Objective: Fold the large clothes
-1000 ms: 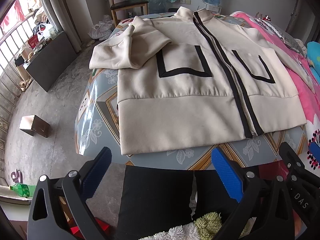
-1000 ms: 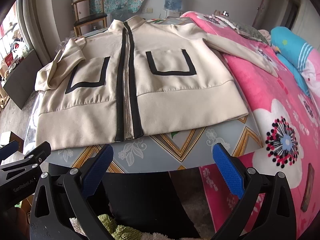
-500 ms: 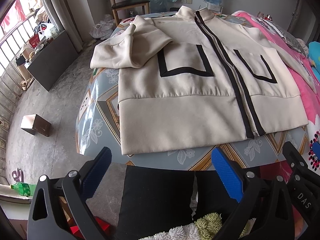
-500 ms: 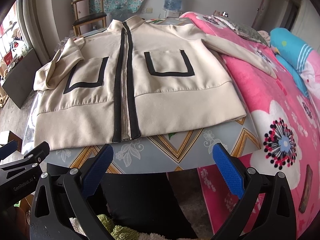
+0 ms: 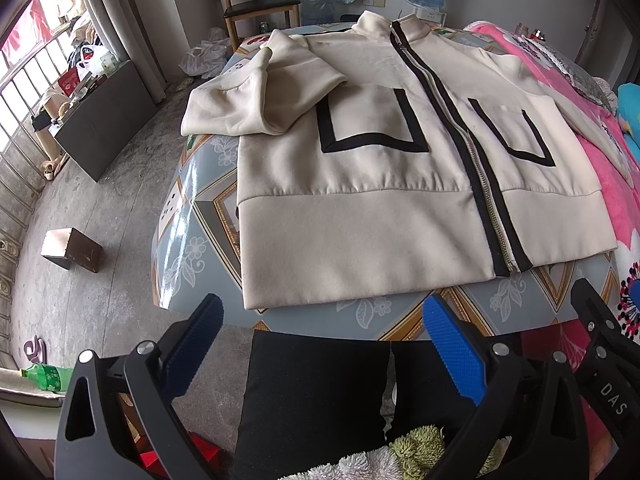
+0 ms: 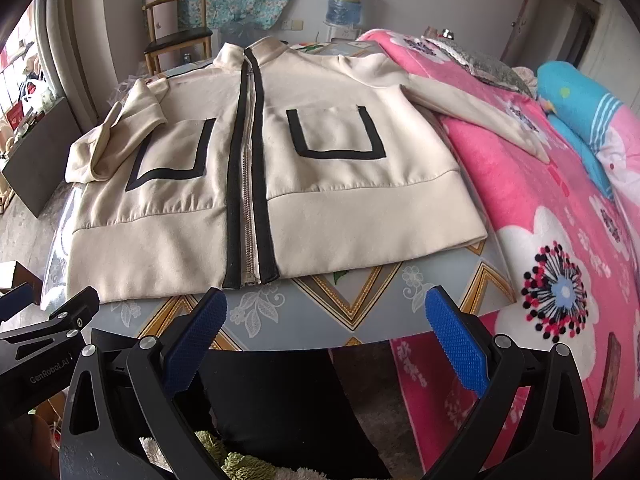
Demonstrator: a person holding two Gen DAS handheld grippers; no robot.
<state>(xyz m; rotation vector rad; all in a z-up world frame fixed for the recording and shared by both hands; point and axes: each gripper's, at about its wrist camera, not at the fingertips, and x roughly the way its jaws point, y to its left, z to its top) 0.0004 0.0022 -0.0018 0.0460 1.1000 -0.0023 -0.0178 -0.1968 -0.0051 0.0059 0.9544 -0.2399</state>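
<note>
Left wrist view shows the cream jacket [image 5: 360, 208] spread front-up on the tabletop [image 5: 192, 216], soft and floppy, best pinched at hem corners, while both grippers' fingers [image 5: 196, 340] gape, empty.

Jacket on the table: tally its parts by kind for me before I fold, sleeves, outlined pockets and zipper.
Sleeves: 2, one bunched, one stretched onto the pink blanket
Black-outlined pockets: 2
Zipper: 1, closed
Total: 5
</note>
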